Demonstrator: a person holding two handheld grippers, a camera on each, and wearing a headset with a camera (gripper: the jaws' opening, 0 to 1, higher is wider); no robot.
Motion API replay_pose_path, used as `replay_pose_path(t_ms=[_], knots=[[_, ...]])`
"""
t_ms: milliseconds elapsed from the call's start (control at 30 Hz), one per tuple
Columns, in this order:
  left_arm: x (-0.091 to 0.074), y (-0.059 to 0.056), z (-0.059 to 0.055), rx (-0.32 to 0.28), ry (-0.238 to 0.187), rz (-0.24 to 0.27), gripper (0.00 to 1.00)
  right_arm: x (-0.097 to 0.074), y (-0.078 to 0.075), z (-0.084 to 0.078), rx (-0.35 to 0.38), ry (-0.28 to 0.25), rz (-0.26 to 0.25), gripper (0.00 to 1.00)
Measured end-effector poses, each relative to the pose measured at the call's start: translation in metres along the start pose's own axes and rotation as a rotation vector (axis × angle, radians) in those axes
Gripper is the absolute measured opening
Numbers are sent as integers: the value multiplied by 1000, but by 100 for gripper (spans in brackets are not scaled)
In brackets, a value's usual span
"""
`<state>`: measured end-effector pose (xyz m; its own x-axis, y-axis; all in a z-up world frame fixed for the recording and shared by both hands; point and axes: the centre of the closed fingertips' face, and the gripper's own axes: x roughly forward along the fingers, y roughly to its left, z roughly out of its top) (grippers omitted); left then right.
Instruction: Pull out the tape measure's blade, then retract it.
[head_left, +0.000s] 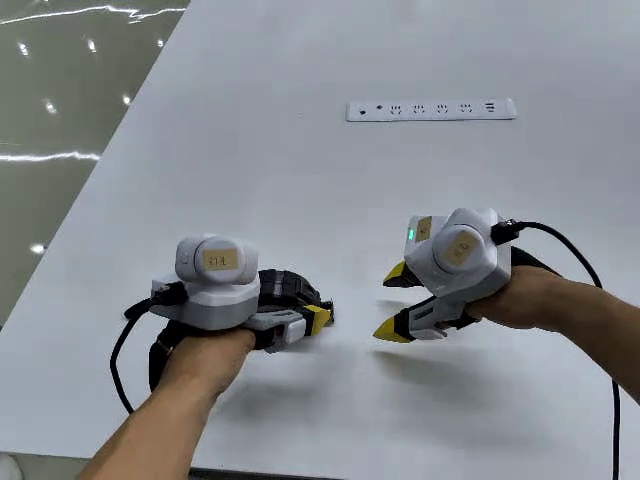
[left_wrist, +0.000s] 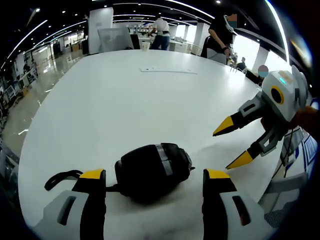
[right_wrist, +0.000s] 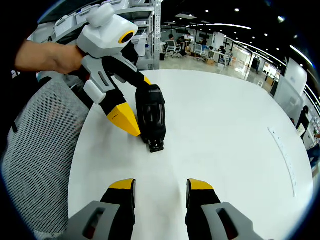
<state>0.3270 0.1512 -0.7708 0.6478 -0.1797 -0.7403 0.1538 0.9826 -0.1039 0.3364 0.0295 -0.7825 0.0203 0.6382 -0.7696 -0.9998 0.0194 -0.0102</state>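
Black tape measure (right_wrist: 151, 112) lies on the white surface (head_left: 330, 190), lower left of the head view, between the wide-spread jaws of the left tool (left_wrist: 154, 175) with a gap on each side, while the right tool (right_wrist: 161, 186), lower right, is spread and empty.

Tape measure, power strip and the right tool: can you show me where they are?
Tape measure (left_wrist: 150, 172): left gripper view, on its black case.
Power strip (head_left: 431, 109): head view, middle of its white body.
Right tool (left_wrist: 222, 150): left gripper view, midway between its yellow tips.
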Motion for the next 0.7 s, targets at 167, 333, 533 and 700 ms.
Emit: replay_pose_path(t_ms=[167,333,533,700], knots=[[-4,-2,1,19,-2,-21,77,-8,1,-6,30,-8,-16,42],[-8,-3,0,46,-11,-50,79,-16,2,-12,66,-17,-37,45],[-12,2,-4,64,-20,-67,80,-24,3,-21,110,-28,-63,49],[-16,5,-6,70,-34,-77,80,-32,5,-27,143,-43,-89,53]])
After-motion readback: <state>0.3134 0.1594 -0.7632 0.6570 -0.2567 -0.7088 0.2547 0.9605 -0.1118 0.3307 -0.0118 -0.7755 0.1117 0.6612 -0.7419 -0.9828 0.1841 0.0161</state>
